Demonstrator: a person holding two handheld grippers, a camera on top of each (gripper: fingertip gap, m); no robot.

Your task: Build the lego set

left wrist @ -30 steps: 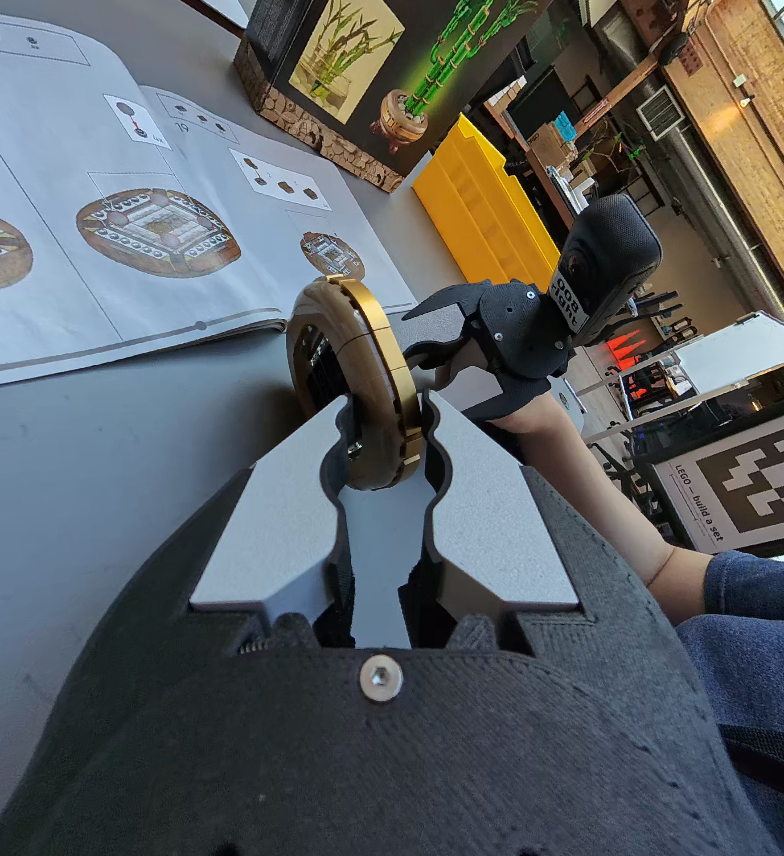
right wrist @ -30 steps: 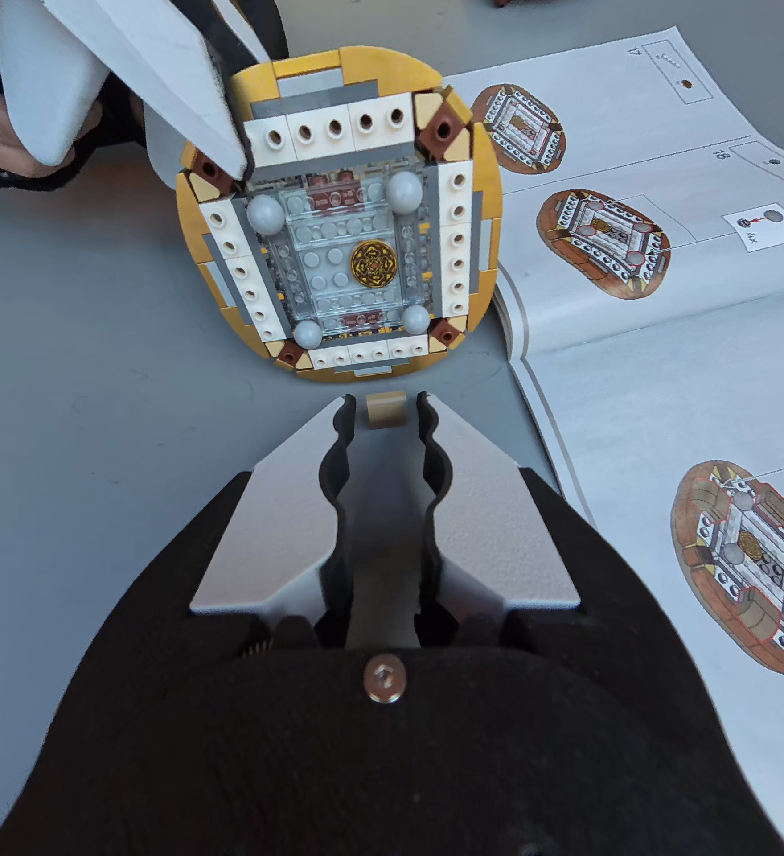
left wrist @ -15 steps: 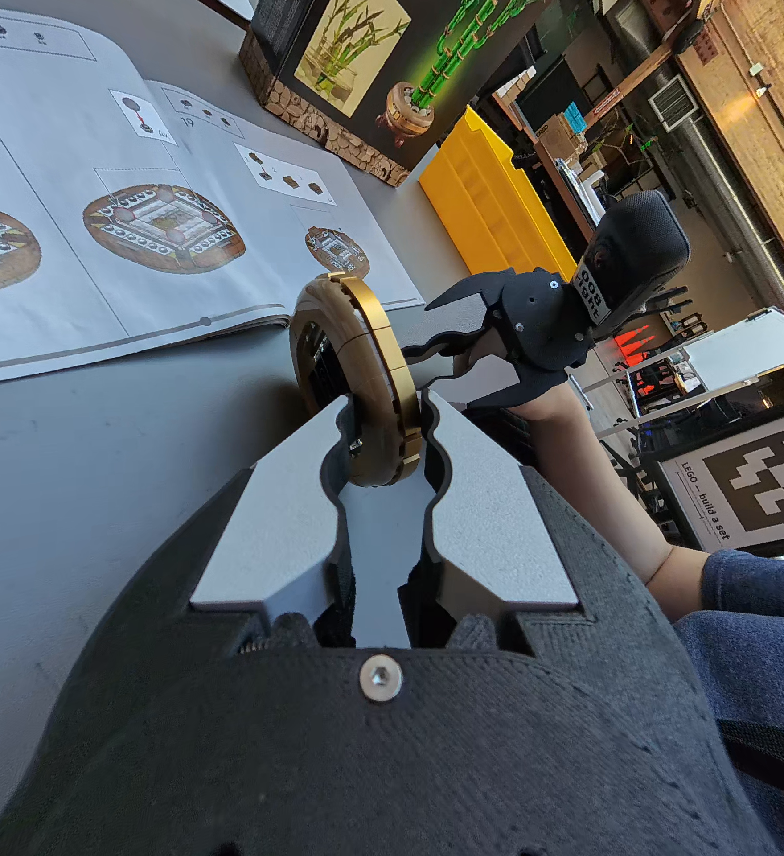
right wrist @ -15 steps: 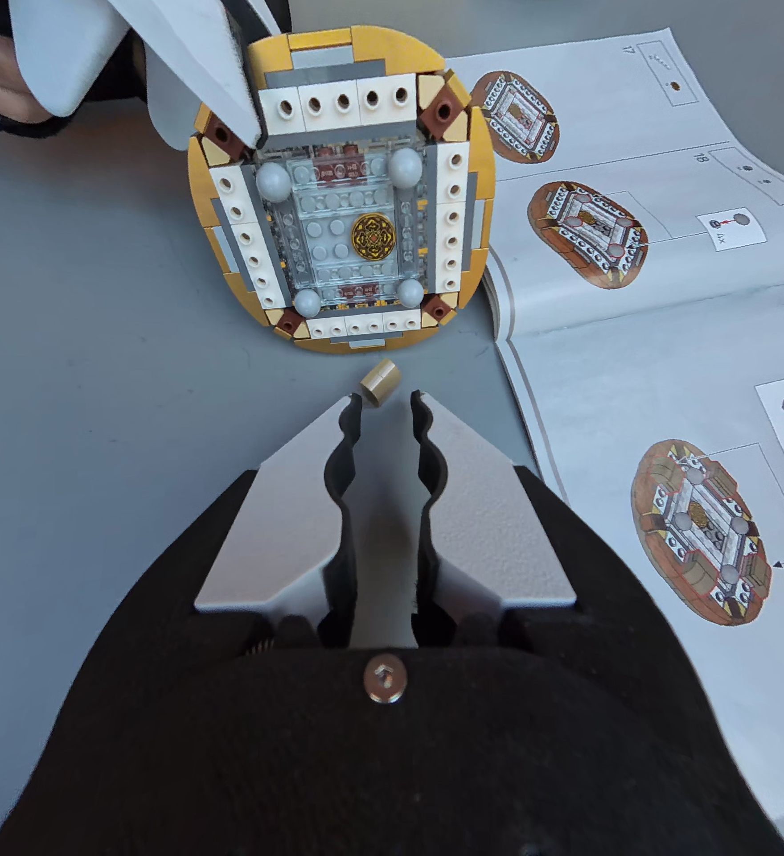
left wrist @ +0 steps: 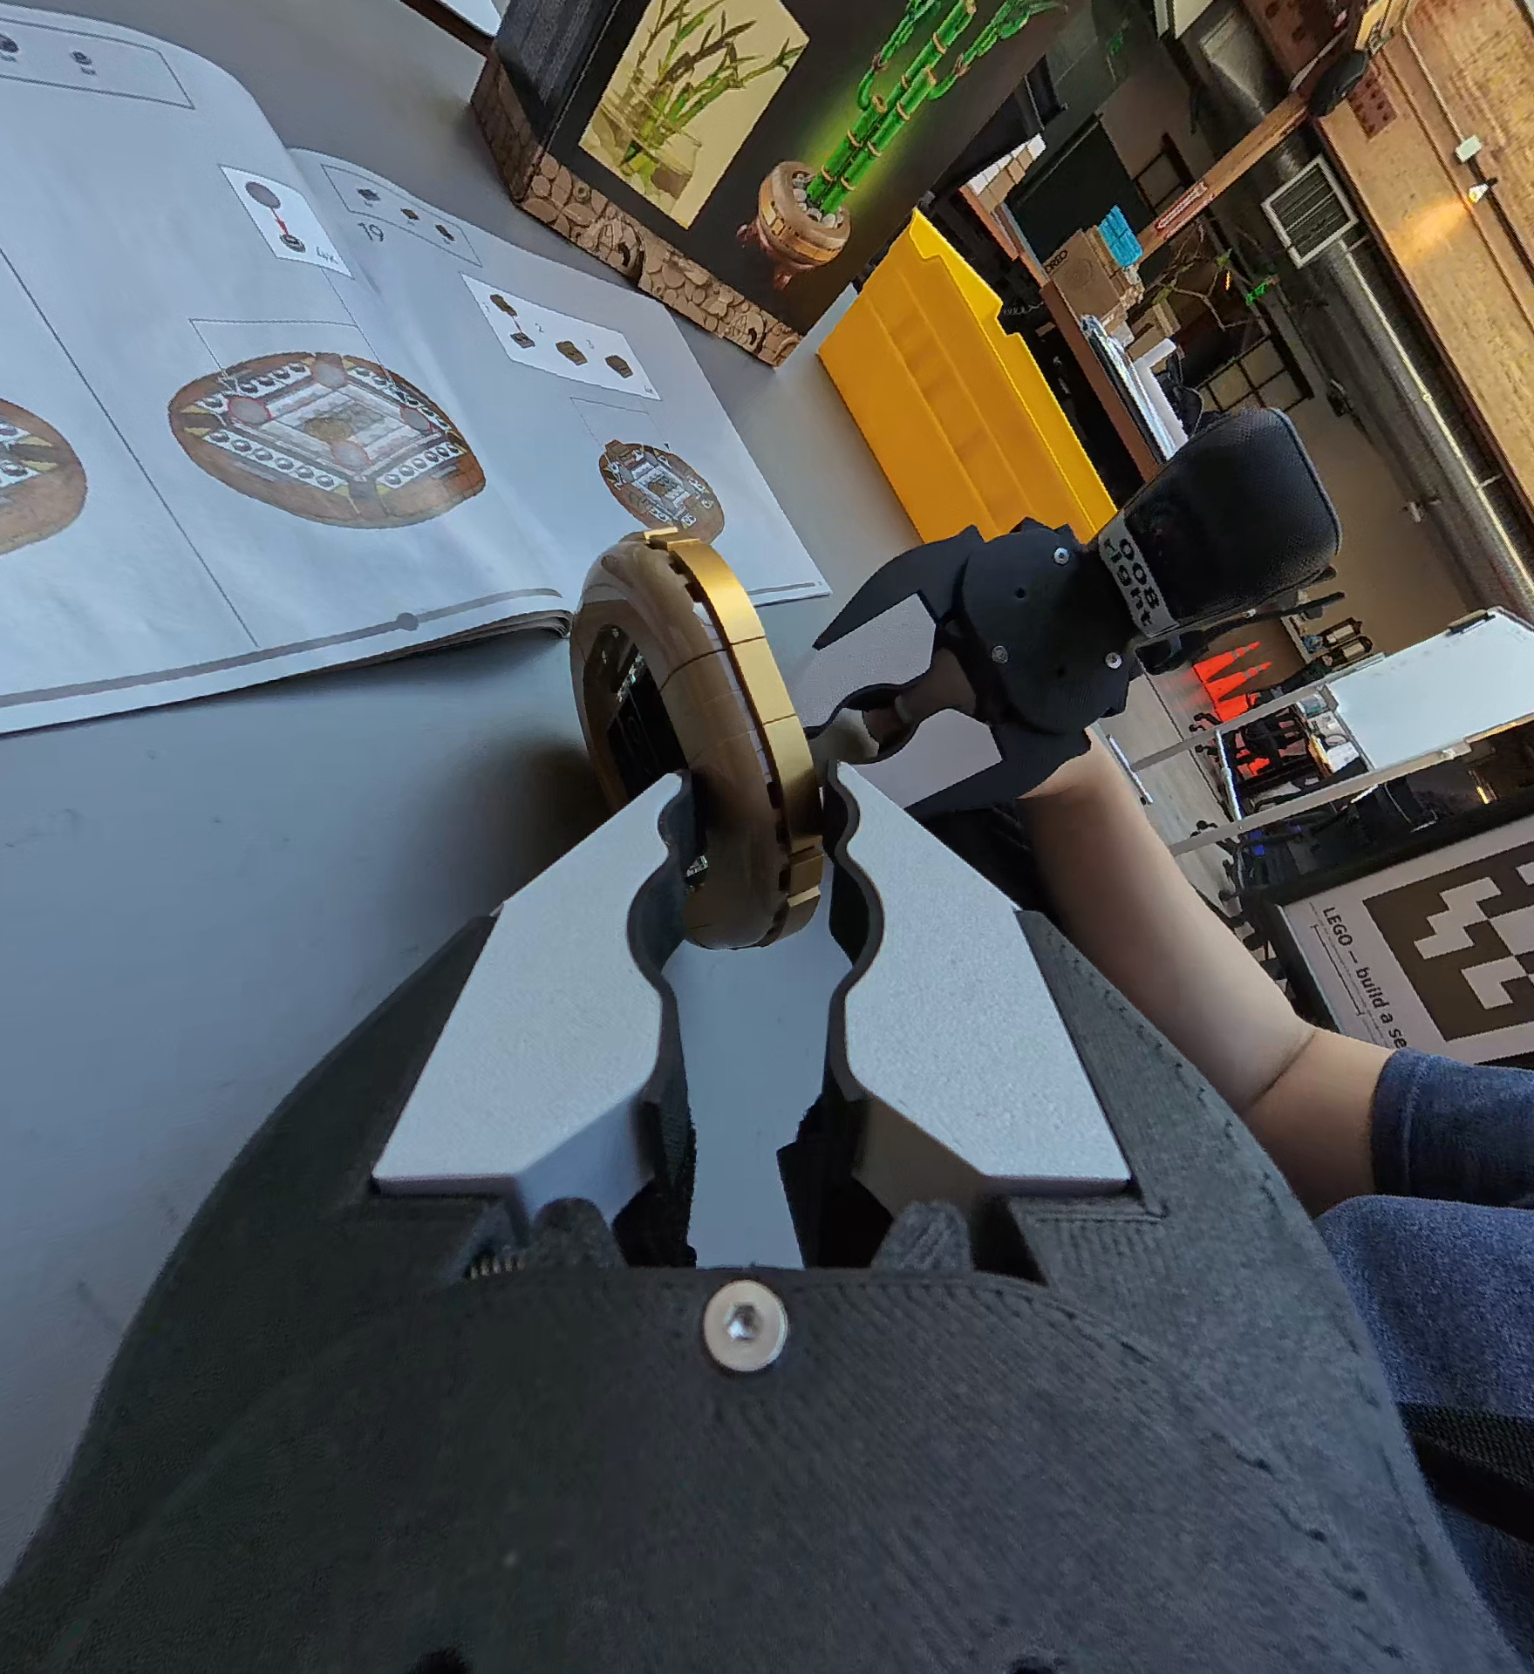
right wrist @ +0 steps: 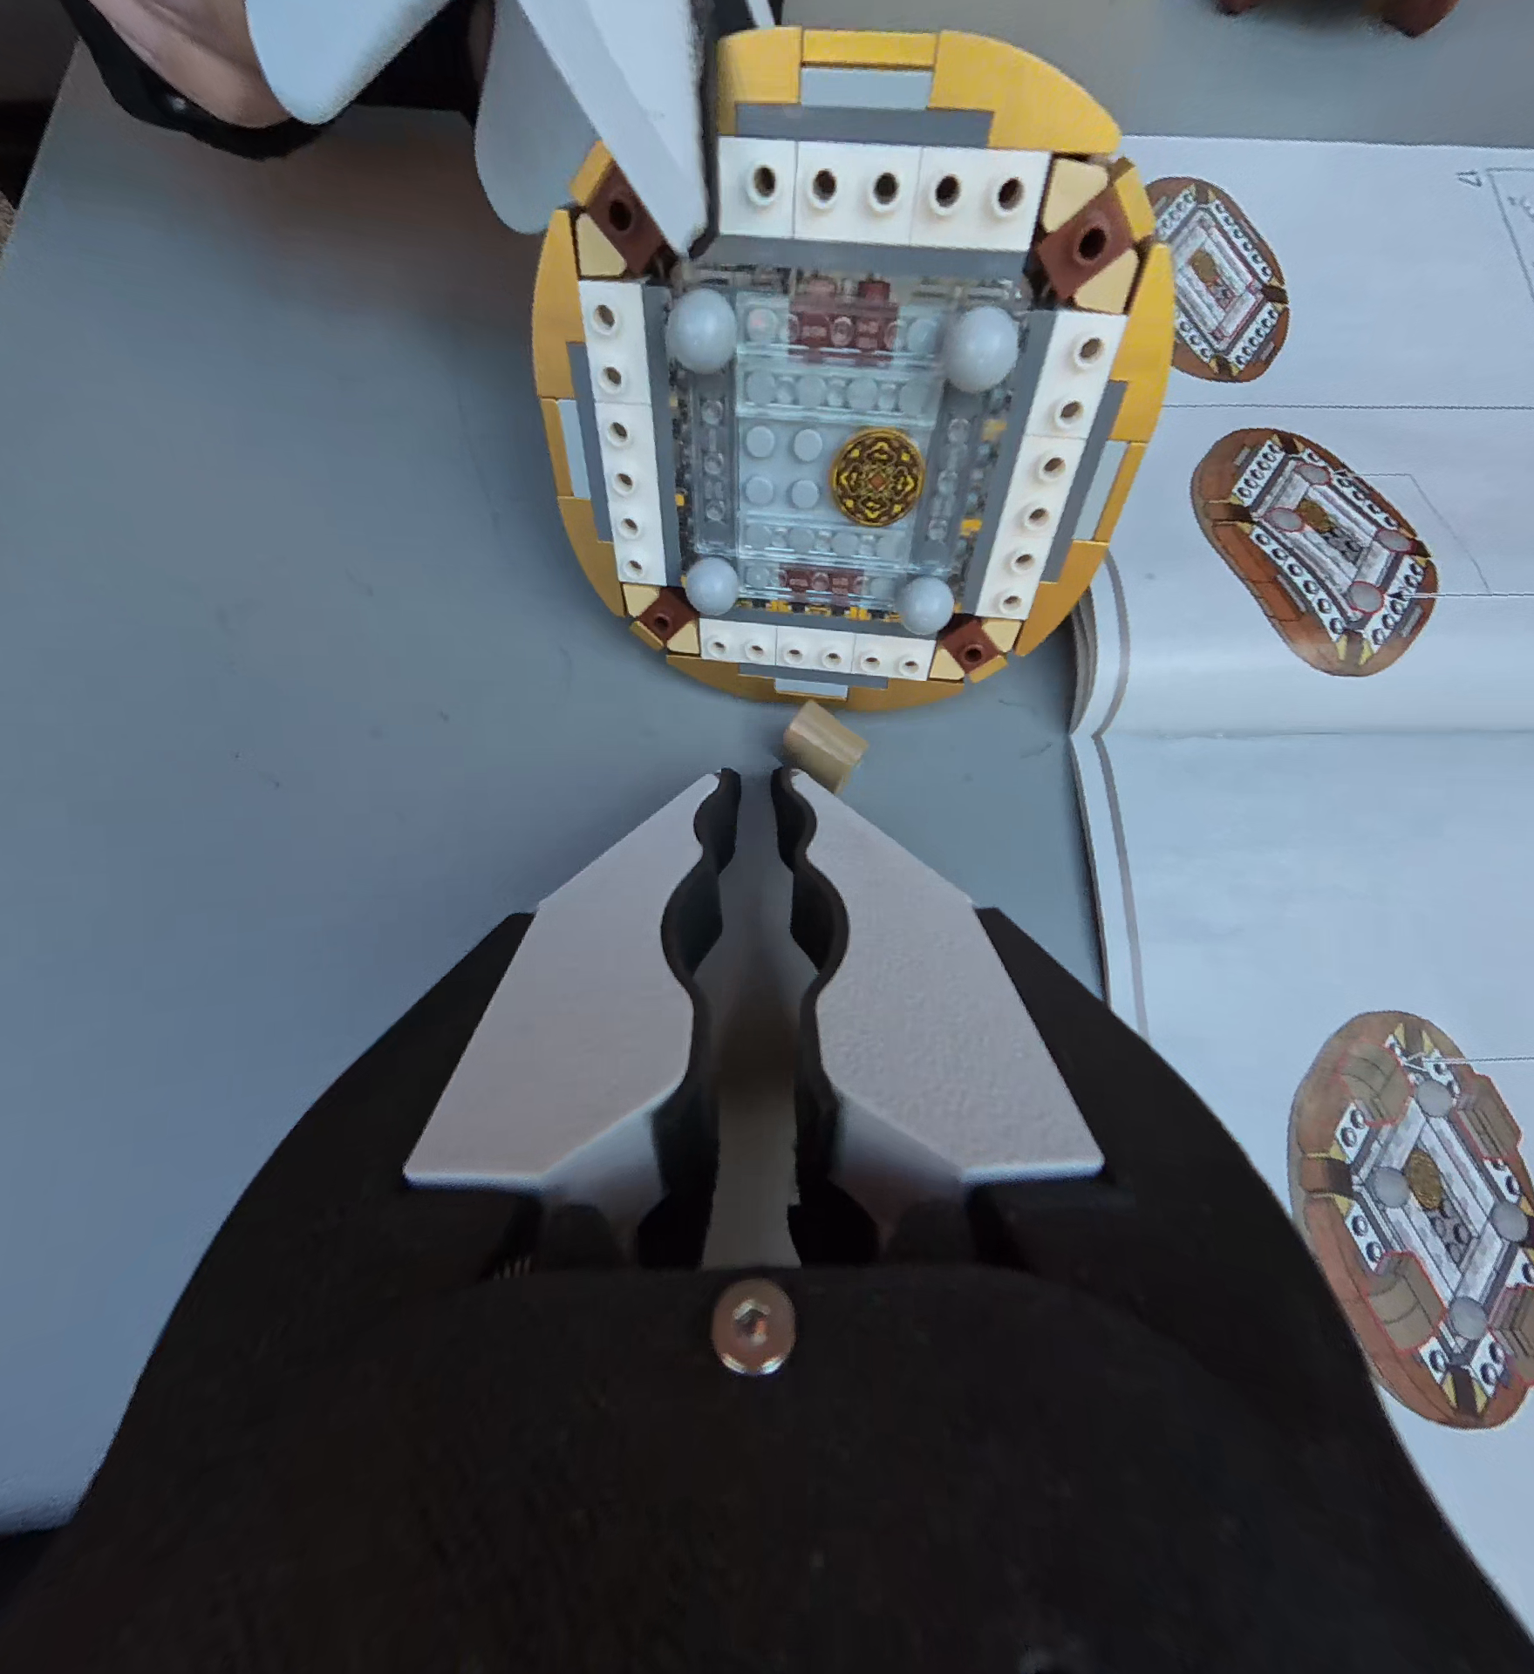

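Observation:
A round gold lego base [right wrist: 844, 380], with white studded bricks, grey balls and a clear centre plate, is held up on edge over the grey table. My left gripper [left wrist: 754, 797] is shut on its rim; the base shows edge-on in the left wrist view [left wrist: 718, 716]. One left finger [right wrist: 627, 136] covers the base's top left corner. My right gripper [right wrist: 756, 781] is shut to a narrow gap and empty, just below the base. A small tan cylinder piece [right wrist: 822, 745] sits loose beside its right fingertip. The right gripper also shows in the left wrist view [left wrist: 971, 670], behind the base.
An open instruction booklet [right wrist: 1343, 815] lies right of the base and shows in the left wrist view [left wrist: 201, 362]. The lego set box [left wrist: 745, 136] and a yellow bin [left wrist: 953, 399] stand at the table's far side. A person's forearm [left wrist: 1198, 951] reaches in. Tip to tip, the grippers are about 9 cm apart.
The tan piece was between my right fingertips a second ago. It has slipped out to the right of them, and the right jaws have closed further. The left gripper still holds the base.

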